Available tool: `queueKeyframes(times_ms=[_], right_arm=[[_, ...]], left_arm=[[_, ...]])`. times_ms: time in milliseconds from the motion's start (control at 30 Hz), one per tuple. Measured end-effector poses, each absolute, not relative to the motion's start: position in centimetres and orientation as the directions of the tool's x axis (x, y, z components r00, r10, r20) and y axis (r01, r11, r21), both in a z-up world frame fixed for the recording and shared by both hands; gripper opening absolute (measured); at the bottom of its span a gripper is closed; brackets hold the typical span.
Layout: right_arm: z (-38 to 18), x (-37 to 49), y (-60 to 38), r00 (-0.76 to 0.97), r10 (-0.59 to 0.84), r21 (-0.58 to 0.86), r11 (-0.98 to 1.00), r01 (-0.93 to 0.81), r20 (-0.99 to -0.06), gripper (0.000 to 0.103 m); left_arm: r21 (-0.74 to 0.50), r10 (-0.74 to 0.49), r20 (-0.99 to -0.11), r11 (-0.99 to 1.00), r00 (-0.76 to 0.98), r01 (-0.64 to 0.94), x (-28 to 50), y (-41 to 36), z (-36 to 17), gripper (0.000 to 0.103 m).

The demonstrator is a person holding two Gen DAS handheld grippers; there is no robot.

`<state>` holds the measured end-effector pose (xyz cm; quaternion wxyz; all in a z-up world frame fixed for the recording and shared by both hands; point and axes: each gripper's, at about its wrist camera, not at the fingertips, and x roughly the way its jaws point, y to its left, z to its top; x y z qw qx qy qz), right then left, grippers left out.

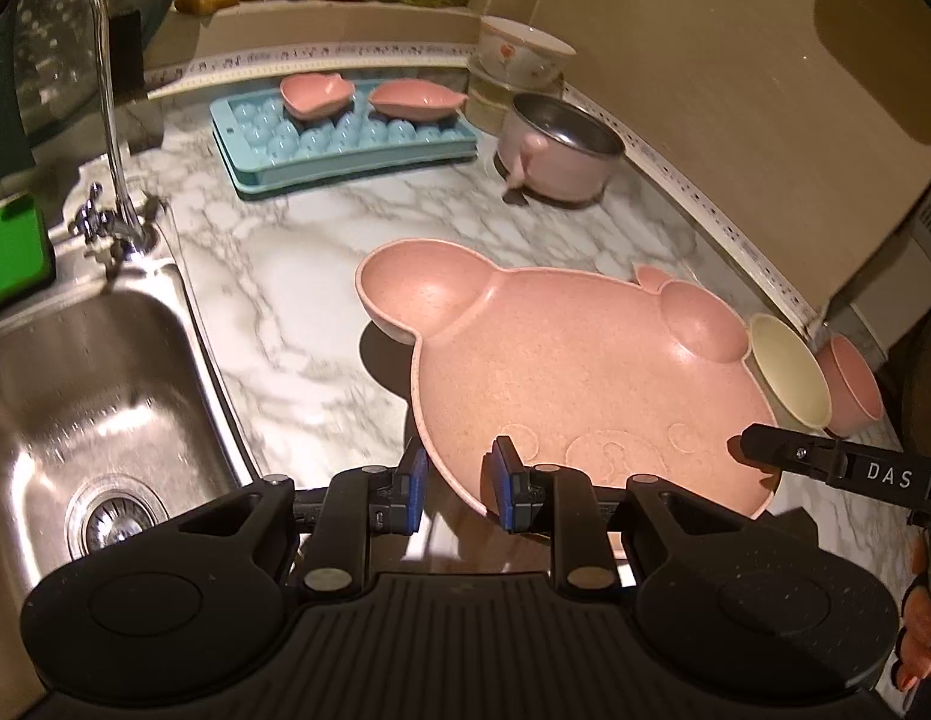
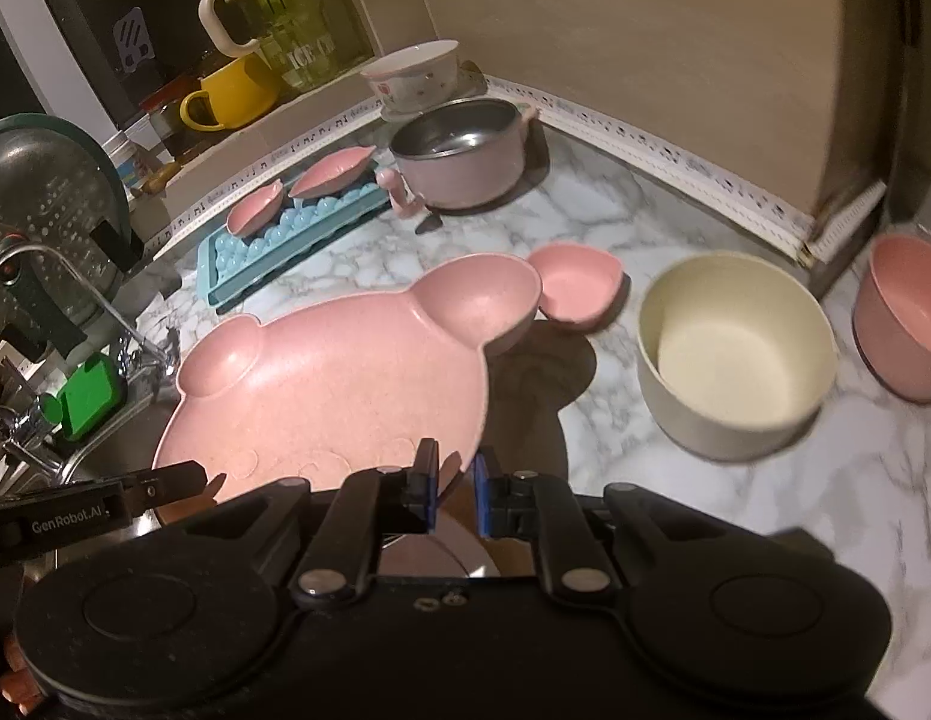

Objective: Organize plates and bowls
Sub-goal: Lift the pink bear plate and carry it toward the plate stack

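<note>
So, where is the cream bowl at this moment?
The cream bowl stands on the marble counter, right of the bear-shaped plate, with a pink bowl on its other side.

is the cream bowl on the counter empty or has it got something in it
Empty. The right wrist view looks straight into the cream bowl, and its bare inner wall and bottom show nothing inside.

- Steel sink (image 1: 105, 360), left of the fingers, beside the marble table (image 1: 297, 276).
- Chrome faucet (image 1: 99, 90) beyond the sink.
- Blue ice tray (image 1: 345, 144), far ahead of the fingers.
- Yellow mug (image 2: 231, 93) and glass jar (image 2: 297, 30) on the rear ledge.
</note>
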<state>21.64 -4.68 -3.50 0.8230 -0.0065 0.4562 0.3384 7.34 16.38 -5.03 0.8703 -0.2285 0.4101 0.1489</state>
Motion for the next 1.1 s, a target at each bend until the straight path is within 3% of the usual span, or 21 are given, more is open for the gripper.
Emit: queueKeyframes(times_ms=[1100], right_arm=[[-6.6, 17.6, -9.8, 0.348, 0.550, 0.320, 0.781, -0.537, -0.759, 0.011]], left_arm=[[-0.241, 0.063, -0.796, 0.879, 0.602, -0.412, 3.2, 11.7, -6.9, 0.022]])
